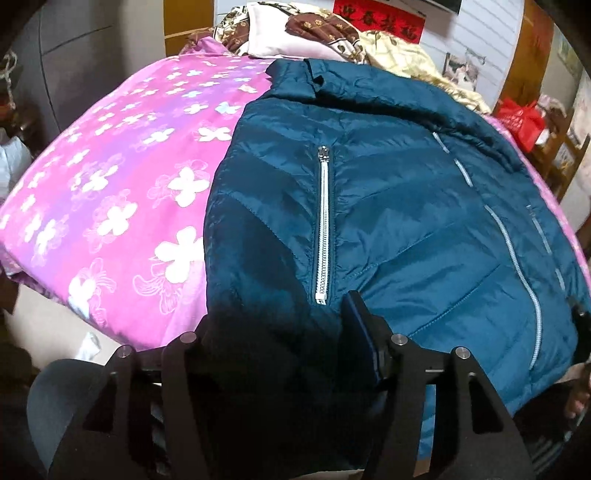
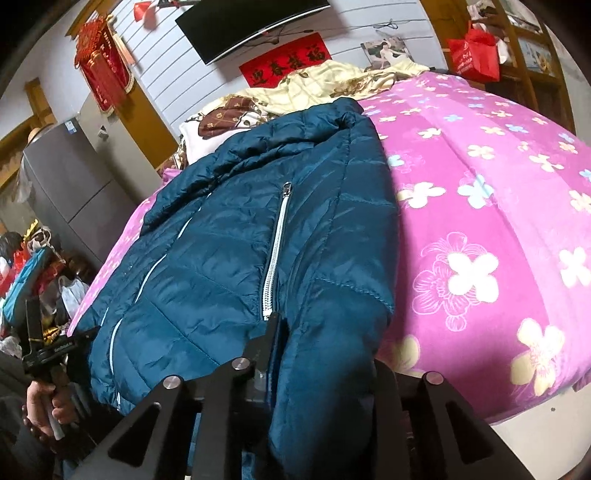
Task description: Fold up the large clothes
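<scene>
A teal quilted jacket (image 1: pixel 388 221) lies front up on the pink flowered bed cover (image 1: pixel 122 177), collar at the far end, with white pocket zips (image 1: pixel 324 229). My left gripper (image 1: pixel 280 317) is at the jacket's near hem. Its jaws stand wide with the dark hem fabric between them; the right finger (image 1: pixel 356 325) shows and the left one is hidden under cloth. In the right wrist view my right gripper (image 2: pixel 325 343) is at the jacket's (image 2: pixel 229 240) near right corner. Its jaws are narrow and hold a fold of the hem. The left finger (image 2: pixel 271 336) is visible; cloth covers the right one.
Crumpled patterned bedding (image 2: pixel 314 85) is piled at the bed's head below a wall screen (image 2: pixel 251 26). A grey cabinet (image 2: pixel 74 177) and cluttered bags (image 2: pixel 33 273) stand left of the bed. A hand (image 2: pixel 44 402) grips the other tool's handle. A red bag (image 1: pixel 521 118) hangs at the right.
</scene>
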### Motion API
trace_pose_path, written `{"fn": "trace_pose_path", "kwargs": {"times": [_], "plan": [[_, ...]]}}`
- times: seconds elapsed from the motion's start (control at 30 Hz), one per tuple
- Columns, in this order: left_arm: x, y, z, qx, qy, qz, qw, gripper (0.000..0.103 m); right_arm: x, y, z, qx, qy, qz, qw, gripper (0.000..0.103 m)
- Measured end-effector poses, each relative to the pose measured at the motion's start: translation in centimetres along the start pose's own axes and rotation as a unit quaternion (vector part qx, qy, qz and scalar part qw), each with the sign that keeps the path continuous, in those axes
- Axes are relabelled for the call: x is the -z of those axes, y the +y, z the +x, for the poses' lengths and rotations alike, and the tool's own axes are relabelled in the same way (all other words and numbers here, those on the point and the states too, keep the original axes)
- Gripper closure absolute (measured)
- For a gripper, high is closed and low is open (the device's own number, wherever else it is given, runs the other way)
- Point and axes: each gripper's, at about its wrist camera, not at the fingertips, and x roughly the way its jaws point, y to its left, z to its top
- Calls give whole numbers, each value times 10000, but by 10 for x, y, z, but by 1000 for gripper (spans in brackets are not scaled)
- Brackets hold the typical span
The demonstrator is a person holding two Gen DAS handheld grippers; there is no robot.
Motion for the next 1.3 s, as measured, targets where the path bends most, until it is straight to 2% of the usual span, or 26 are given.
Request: {"fn": "trace_pose_path", "kwargs": {"times": [0.13,0.53,1.3], "plan": [[2,-3,1,-130,-25,57,9999,49,1,4,0,131,-14,-141,9998,82],[2,-3,0,-148,-33,58,9999,48,2,11,1,465,-92,-340,9983,82],[2,-3,1,-133,-19,75,9999,48,0,15,1,596,-6,-491,9970,82]]}}
